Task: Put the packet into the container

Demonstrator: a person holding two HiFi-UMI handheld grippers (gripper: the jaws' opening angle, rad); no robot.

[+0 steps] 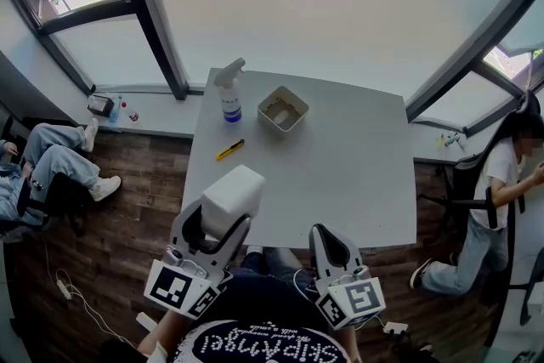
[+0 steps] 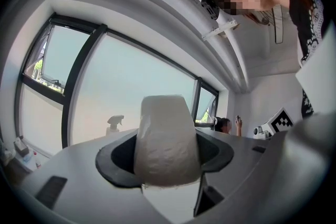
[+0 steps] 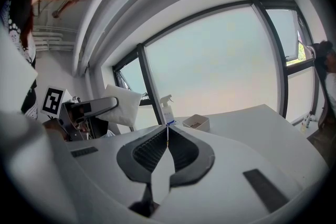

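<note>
While clear of the table [image 1: 340,174], packet [image 1: 231,196] wedged between fingers [image 2: 116,157] of left gripper [image 1: 223,218]

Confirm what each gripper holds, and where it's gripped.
The left gripper holds the white packet, clamped across its near end, with the rest sticking out past the jaws. The right gripper is shut on nothing.

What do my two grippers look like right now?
Both the left gripper and right gripper have pale grey bodies, black jaw pads, and a white cube with black square markers at the base. The person wears a dark top with white dotted lettering.
</note>
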